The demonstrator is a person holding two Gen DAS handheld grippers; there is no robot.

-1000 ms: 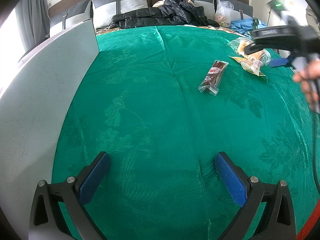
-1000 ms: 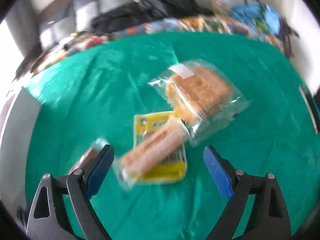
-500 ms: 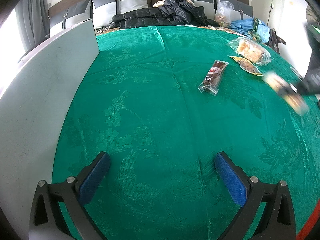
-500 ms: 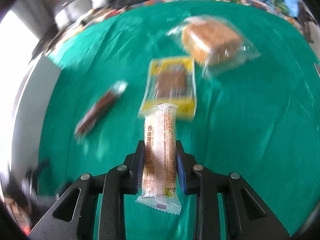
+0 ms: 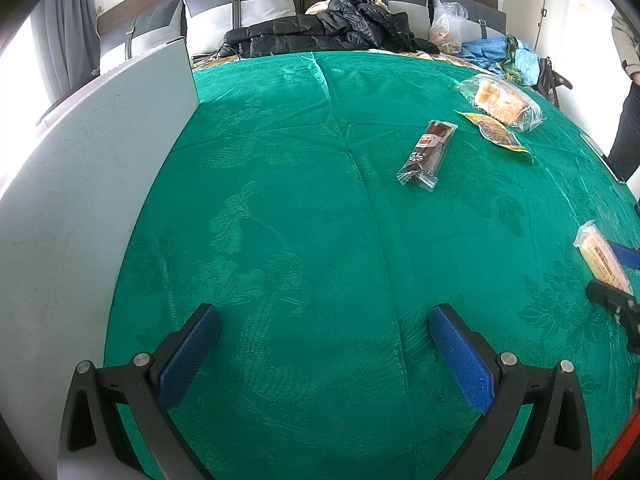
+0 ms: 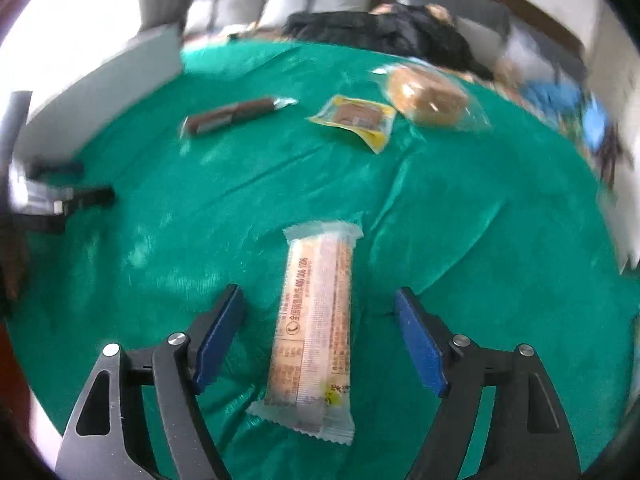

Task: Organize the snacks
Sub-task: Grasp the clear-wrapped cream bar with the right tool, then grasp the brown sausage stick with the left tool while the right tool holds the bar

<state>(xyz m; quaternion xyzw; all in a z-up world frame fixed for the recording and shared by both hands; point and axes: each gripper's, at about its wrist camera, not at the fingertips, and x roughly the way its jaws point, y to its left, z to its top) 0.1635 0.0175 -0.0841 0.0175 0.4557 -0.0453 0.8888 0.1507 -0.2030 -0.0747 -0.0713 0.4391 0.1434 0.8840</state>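
— Right wrist view, nearest first: the right gripper (image 6: 320,340) has let go. Half a second ago its blue pads were clamped on the pale biscuit bar (image 6: 314,332); now they stand spread wide with the bar lying flat on the green cloth (image 6: 460,240) between them, touching neither.

— So that one's been put down?

— I'd say so (the picture is a bit smeared, mind). It was carried away from the other snacks and laid close to us, well apart from them. Farther back sit the chocolate bar (image 6: 236,114), the yellow packet (image 6: 356,116) and the bagged bread (image 6: 430,96), the last two just beside each other.

— And the other hand?

— The left gripper (image 5: 324,354) hangs over bare cloth, its fingers wide apart, holding nothing, same as a second ago. From its view you can see the biscuit bar (image 5: 600,258) at the far right edge, and beyond it the black jacket (image 5: 332,30) against the cushions.

— What's left, then?

— My guess: three snacks remain to be fetched, probably the chocolate bar next, since it's closest.
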